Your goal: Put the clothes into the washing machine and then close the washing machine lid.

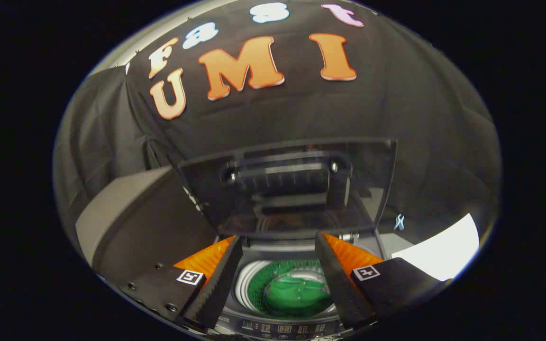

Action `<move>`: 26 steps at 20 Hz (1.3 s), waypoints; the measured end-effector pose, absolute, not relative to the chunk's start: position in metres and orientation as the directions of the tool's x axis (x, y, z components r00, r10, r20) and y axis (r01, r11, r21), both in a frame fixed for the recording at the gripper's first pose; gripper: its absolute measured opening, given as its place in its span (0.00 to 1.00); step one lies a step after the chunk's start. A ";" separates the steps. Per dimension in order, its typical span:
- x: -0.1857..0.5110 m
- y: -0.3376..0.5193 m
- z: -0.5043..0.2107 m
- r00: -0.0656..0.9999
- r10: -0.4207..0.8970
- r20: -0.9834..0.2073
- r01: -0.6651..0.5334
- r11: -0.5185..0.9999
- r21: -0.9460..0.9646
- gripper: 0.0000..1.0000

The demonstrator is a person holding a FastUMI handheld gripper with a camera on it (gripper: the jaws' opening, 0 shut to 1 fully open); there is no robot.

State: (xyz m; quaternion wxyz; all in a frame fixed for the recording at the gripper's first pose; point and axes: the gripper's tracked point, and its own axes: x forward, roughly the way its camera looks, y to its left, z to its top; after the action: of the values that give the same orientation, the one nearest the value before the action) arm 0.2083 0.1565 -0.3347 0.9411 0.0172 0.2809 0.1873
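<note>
Hand-held gripper [277,251] gapes (nothing held) over washing machine [282,327].

The washing machine lid [287,189] at 12 o'clock looks glossy, dark and see-through. The hand-held gripper [277,265], open, has ribbed matt black pads [221,279].

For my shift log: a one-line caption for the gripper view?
Open gripper above the washing machine's drum, green inside; lid raised upright beyond the fingers.
</note>
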 end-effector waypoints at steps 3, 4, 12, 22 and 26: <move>0.226 0.164 -0.279 0.816 0.372 -0.442 -0.352 0.927 0.130 0.99; 0.232 0.171 -0.258 0.829 0.380 -0.410 -0.361 0.924 0.127 0.99; 0.319 0.202 -0.175 0.871 0.376 -0.316 -0.389 0.921 0.024 0.99; 0.395 0.214 -0.247 0.846 0.287 -0.449 -0.318 0.948 0.006 0.99; 0.409 0.206 -0.277 0.830 0.244 -0.502 -0.279 0.960 0.006 0.99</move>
State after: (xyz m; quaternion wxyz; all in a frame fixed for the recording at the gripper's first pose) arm 0.4086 0.2062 -0.2771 0.9559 -0.0339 0.2577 0.1367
